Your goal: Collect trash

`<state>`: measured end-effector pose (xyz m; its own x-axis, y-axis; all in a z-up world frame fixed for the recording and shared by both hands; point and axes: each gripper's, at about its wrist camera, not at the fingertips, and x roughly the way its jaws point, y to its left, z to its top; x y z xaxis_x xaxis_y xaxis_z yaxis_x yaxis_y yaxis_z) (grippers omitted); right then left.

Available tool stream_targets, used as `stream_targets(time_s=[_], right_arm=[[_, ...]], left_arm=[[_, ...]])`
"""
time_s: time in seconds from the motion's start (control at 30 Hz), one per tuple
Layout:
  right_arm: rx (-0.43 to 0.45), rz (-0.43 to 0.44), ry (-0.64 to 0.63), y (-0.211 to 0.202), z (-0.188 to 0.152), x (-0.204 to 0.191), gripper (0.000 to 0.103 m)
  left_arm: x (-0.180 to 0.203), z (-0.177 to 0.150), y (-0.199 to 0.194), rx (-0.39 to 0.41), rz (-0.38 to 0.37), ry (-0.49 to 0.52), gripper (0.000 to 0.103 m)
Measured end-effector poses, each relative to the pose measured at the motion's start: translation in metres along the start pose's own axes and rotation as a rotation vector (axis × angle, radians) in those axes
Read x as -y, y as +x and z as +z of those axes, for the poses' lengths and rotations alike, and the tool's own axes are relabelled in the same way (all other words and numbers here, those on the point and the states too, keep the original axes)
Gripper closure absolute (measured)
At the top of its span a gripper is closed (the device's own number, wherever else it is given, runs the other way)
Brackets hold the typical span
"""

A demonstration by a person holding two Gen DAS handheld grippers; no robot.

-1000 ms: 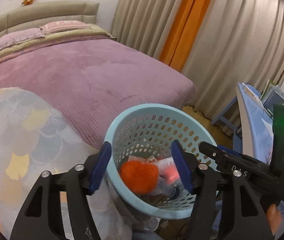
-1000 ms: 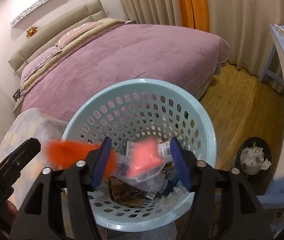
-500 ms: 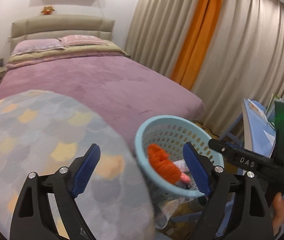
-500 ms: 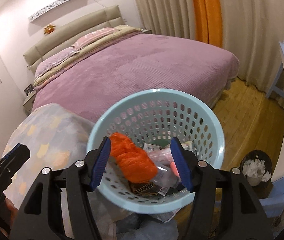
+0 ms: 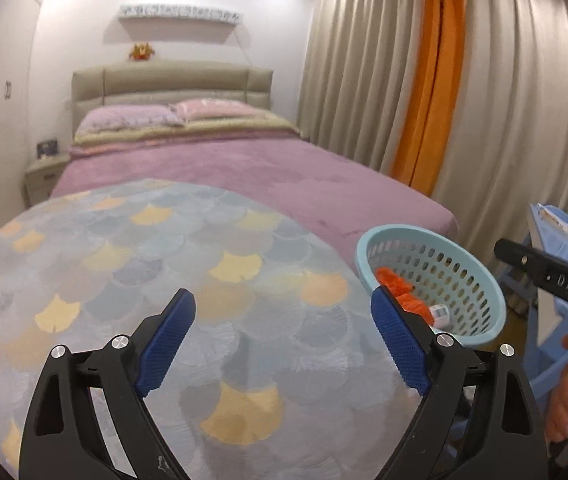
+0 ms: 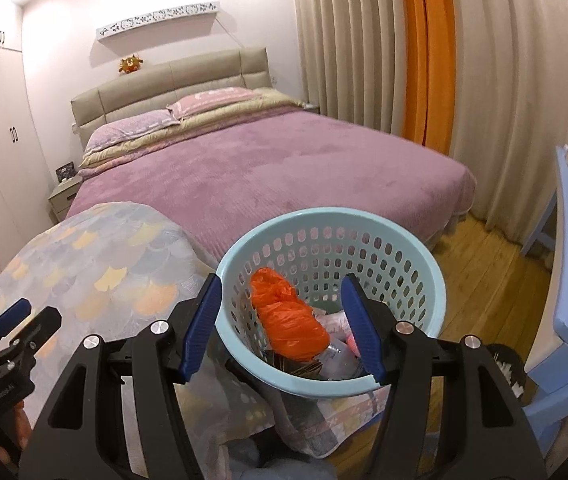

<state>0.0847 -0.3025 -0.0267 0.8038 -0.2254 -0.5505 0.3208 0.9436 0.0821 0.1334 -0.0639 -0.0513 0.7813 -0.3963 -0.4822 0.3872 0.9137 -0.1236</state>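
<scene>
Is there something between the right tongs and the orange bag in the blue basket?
Nothing visible blocks it. The right tongs are open over the near rim of the blue basket, and the orange bag lies uncovered on top of the other trash, seen between the two fingers.

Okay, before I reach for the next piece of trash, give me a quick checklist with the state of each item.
1. Left hand-held gripper open and empty: ok, jaws spread wide with nothing between them.
2. Right hand-held gripper open and empty: ok, jaws apart, only framing the basket behind.
3. Orange bag inside the blue basket: ok, it lies on the other trash, below the rim.
4. Basket upright and steady: cannot tell, it looks tilted and its base is hidden.
5. Patterned table top free of trash: ok in the part that shows.
6. Next piece of trash located: not ok, none shows outside the basket.
</scene>
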Motion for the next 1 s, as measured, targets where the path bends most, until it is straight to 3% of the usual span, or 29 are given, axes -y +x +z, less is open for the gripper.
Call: stream_targets(time_s=[0.23,0.5,1.0], right_arm=[[0.054,-0.025,0.003,-0.009,-0.012,-0.004,0.045],[0.078,-0.055,0.001,-0.018,-0.020,-0.006,0.045],[0.092,-0.072,-0.037,-0.025,-0.023,-0.015,0.045]], left_arm=[[-0.001,-0.007,-0.003,0.042,0.048,0.001,0.011],[-0.005,-0.009,0.001,0.012,0.030,-0.015,0.008],[-0.001,-0.012,-0.004,0.031,0.024,-0.001,0.008]])
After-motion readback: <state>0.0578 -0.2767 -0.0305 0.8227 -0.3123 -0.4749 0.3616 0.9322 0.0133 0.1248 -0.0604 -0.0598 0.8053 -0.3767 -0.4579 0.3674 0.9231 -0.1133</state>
